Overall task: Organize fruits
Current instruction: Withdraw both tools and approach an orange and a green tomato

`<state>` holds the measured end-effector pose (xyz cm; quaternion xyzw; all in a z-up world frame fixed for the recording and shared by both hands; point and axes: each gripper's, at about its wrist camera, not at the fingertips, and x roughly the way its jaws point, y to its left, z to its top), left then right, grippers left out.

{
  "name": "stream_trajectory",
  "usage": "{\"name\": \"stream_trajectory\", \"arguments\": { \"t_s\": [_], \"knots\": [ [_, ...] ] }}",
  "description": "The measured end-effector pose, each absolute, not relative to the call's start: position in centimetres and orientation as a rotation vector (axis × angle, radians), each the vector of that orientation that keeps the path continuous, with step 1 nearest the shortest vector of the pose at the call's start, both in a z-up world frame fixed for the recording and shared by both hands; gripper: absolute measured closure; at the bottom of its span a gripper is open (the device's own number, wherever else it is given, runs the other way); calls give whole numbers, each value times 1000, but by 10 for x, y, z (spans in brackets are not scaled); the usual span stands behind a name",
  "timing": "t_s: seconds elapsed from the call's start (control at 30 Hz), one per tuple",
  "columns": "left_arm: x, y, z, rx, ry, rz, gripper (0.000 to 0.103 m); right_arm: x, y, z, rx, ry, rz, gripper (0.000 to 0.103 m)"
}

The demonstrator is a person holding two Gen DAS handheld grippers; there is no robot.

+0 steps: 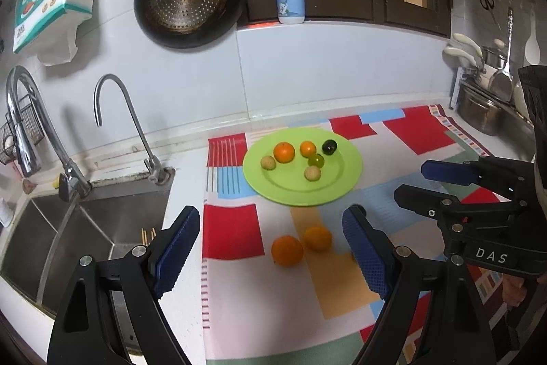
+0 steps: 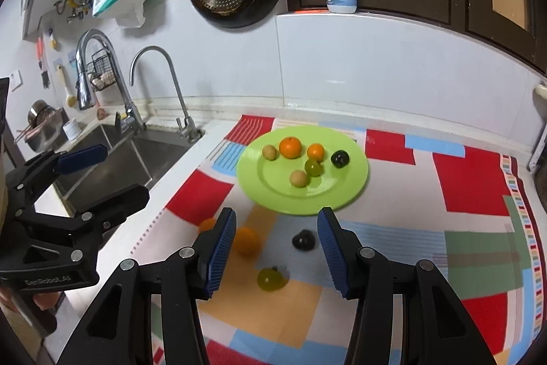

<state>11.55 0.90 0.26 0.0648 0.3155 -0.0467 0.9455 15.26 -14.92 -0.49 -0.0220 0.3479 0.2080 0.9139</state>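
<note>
Six fruits sit on the green plate (image 2: 355, 180); four, perhaps blurred oranges (image 2: 247, 240) and plums, remain nearby on the desk (image 2: 471, 180); both tongs (image 1: 270, 248) (image 2: 277, 245) hang released, empty.

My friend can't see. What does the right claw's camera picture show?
The open, empty right claw points at two oranges, a dark fruit and a green fruit lying loose on a colourful mat. Behind them, a green plate holds six small fruits. The left claw and a sink are at the left.
</note>
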Motion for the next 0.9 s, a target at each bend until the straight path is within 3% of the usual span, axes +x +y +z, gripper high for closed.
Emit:
{"name": "stream_trajectory", "arguments": {
  "t_s": [0.9],
  "knots": [
    [129,3,-77,266,772,-173,18,140,-137,-73,-86,835,441,52]
  ]
}}
